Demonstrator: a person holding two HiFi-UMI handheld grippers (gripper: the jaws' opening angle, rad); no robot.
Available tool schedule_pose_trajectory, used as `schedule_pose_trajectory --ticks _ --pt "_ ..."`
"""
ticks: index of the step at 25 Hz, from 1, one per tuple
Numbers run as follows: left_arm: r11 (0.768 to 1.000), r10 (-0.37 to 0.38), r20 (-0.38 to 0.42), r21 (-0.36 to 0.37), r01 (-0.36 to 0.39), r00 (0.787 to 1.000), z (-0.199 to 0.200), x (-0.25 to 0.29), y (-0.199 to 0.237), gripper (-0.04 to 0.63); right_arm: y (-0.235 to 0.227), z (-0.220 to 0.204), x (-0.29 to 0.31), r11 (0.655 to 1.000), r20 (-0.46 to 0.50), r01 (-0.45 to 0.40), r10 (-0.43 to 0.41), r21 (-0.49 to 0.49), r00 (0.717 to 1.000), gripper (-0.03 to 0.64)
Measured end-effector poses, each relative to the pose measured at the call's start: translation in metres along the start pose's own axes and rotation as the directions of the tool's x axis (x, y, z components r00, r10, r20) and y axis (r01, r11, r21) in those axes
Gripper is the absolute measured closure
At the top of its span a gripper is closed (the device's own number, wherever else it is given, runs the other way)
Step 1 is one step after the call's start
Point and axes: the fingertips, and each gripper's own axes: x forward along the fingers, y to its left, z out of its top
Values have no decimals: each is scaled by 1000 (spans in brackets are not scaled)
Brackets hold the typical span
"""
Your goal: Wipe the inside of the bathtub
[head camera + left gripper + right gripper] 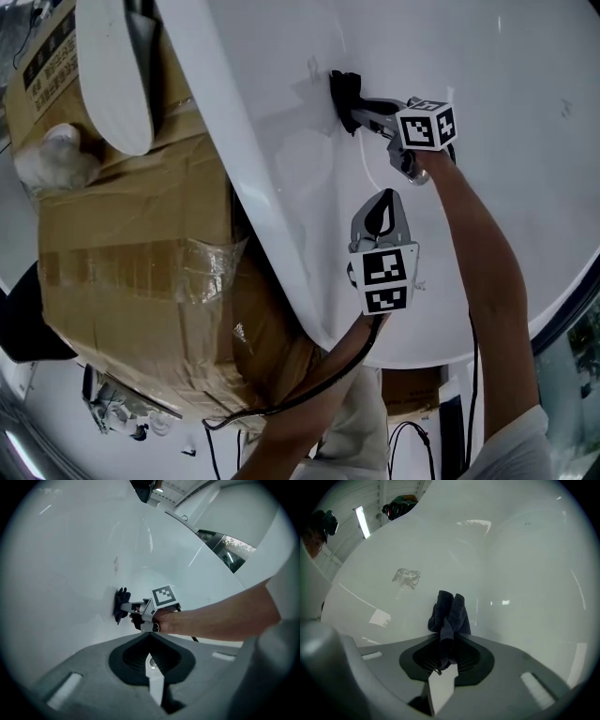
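While my right gripper (356,111) clamps the dark cloth (449,613) against the bathtub (506,66) wall, my left gripper (382,206) hangs clenched, empty.

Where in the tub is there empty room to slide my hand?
The bathtub wall is bare right of the right tool and above the cloth. The middle is crowded: that tool presses the cloth on the wall, with the left tool close by. A cardboard box crowds the rim.

Head camera looks down; gripper cameras closely face bathtub (487,56).
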Motion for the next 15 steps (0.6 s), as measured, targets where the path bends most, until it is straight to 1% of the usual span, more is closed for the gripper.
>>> schedule_pose_trajectory --ticks 8,15 --pt "1000 9 -4 -6 -9 1000 3 -8 -5 597 29 9 -9 998 -7 -48 48 -41 999 546" --pt "1000 14 -8 -4 -14 1000 7 -21 -10 597 61 19 -19 990 -16 -112 111 -84 994 546"
